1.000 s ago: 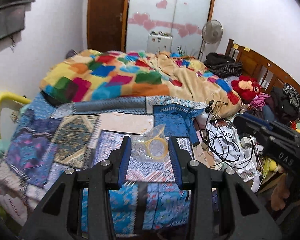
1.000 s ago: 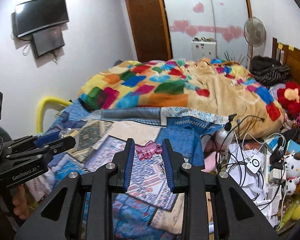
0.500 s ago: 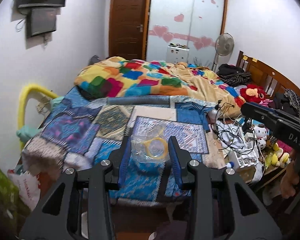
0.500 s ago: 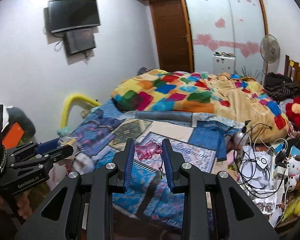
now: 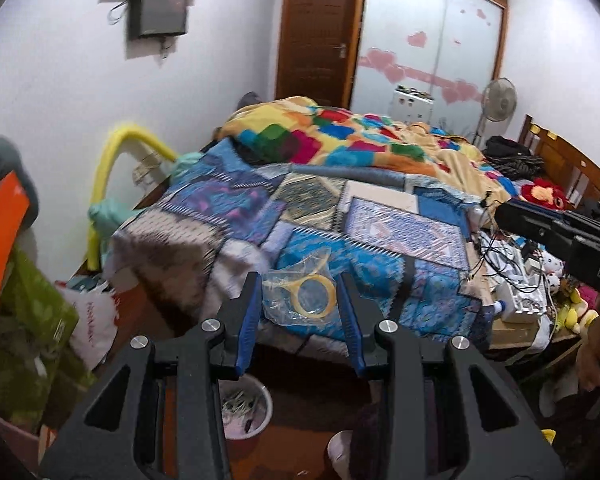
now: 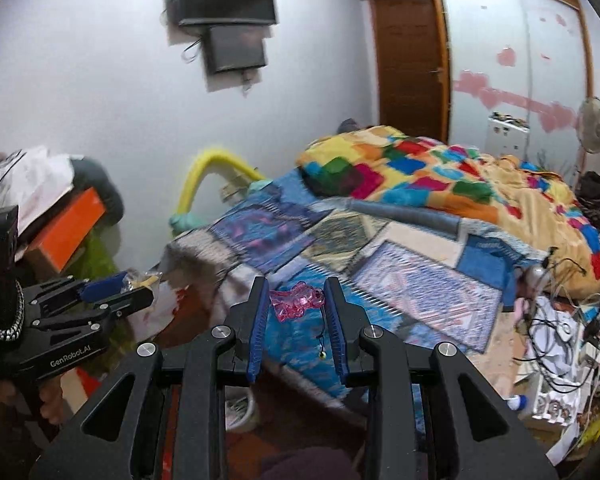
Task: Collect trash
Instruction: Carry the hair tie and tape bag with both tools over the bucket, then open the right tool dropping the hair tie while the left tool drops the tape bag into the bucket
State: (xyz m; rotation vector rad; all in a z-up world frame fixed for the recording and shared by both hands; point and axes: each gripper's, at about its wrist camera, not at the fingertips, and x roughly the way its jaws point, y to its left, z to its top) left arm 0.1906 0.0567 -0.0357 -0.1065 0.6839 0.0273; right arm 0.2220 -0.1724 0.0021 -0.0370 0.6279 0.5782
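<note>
My left gripper [image 5: 298,300] is shut on a clear plastic bag with a yellow ring inside [image 5: 300,295] and holds it in the air in front of the bed's foot. My right gripper [image 6: 296,300] is shut on a crumpled pink plastic wrapper [image 6: 297,301], from which a thin string with a small bead hangs. A pink waste bin [image 5: 244,408] with scraps in it stands on the floor below my left gripper; it also shows in the right wrist view [image 6: 240,408]. The left gripper shows at the left of the right wrist view [image 6: 136,286].
The bed [image 5: 380,216] carries a blue patchwork cover and a colourful blanket [image 5: 340,136]. Cables, chargers and toys [image 5: 516,276] clutter its right side. A yellow foam tube [image 5: 108,160], an orange box [image 5: 0,236] and a green carton [image 5: 32,320] stand at the left.
Both grippers have pulled back from the bed and off its foot end, each still holding its trash. The views have swung left and down, so the floor and the waste bin now show.
</note>
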